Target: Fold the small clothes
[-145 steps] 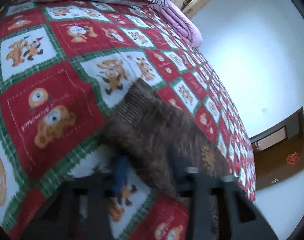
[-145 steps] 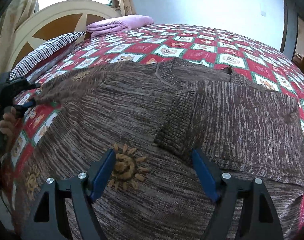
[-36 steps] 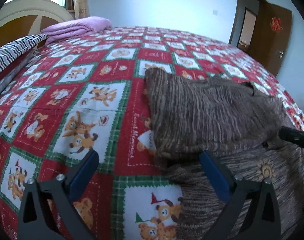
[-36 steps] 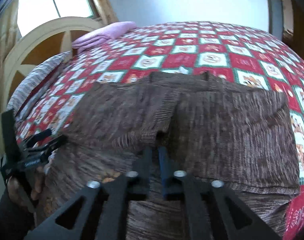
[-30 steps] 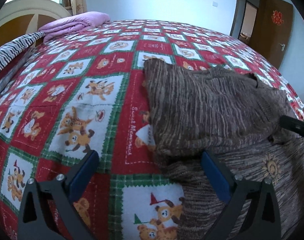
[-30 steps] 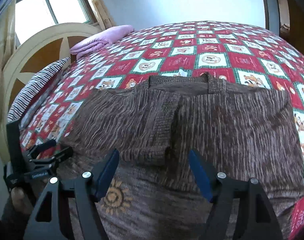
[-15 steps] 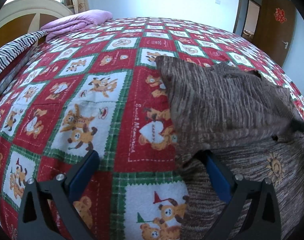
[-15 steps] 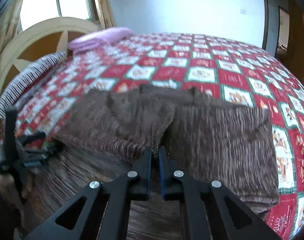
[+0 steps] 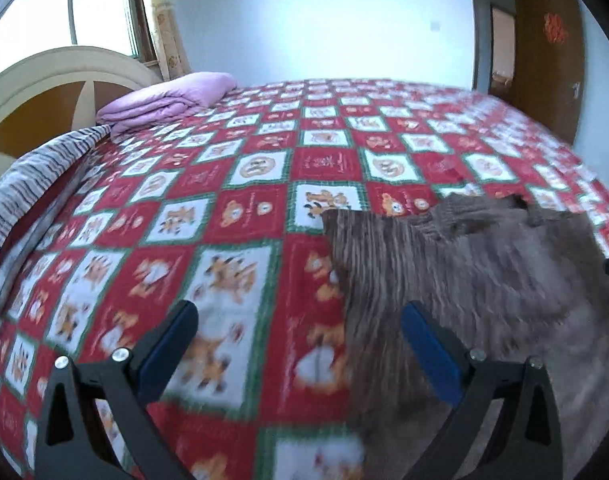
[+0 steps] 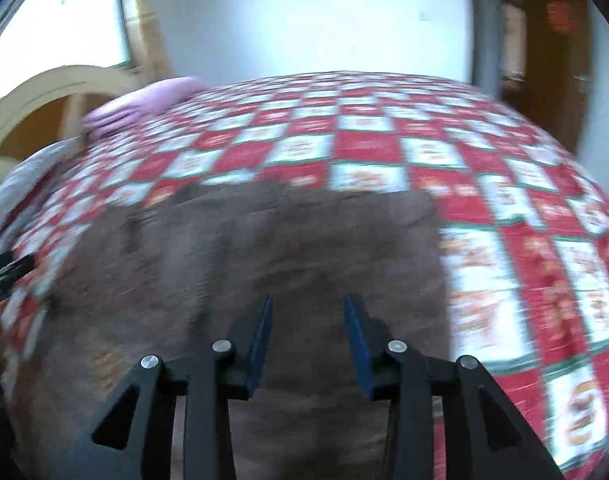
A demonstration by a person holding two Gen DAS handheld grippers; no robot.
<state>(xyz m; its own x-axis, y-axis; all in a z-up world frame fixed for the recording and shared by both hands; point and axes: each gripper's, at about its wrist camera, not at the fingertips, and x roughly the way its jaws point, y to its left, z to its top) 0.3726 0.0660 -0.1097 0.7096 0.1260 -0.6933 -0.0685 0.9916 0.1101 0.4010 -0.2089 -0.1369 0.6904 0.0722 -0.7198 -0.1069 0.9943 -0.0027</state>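
Observation:
A brown knitted sweater (image 9: 464, 280) lies flat on the bed, both sleeves folded in over its body; in the blurred right wrist view the sweater (image 10: 264, 248) fills the middle. My left gripper (image 9: 300, 312) hangs open above the sweater's left edge and the blanket, with nothing between its fingers. My right gripper (image 10: 307, 304) hovers over the sweater's lower middle. Its jaws are opening, with nothing between them. The left gripper's black tip (image 10: 4, 268) shows at the left edge of the right wrist view.
A red, white and green teddy-bear blanket (image 9: 244, 168) covers the whole bed. A folded purple quilt (image 9: 168, 100) and a striped pillow (image 9: 32, 176) lie by the cream headboard (image 9: 44, 76). Brown doors (image 9: 544, 52) stand beyond the bed's far right side.
The right gripper's jaws shut near the folded cuff, then parted again as it swung right. The left gripper rose and drew left off the sweater's edge. Both views are now motion-blurred.

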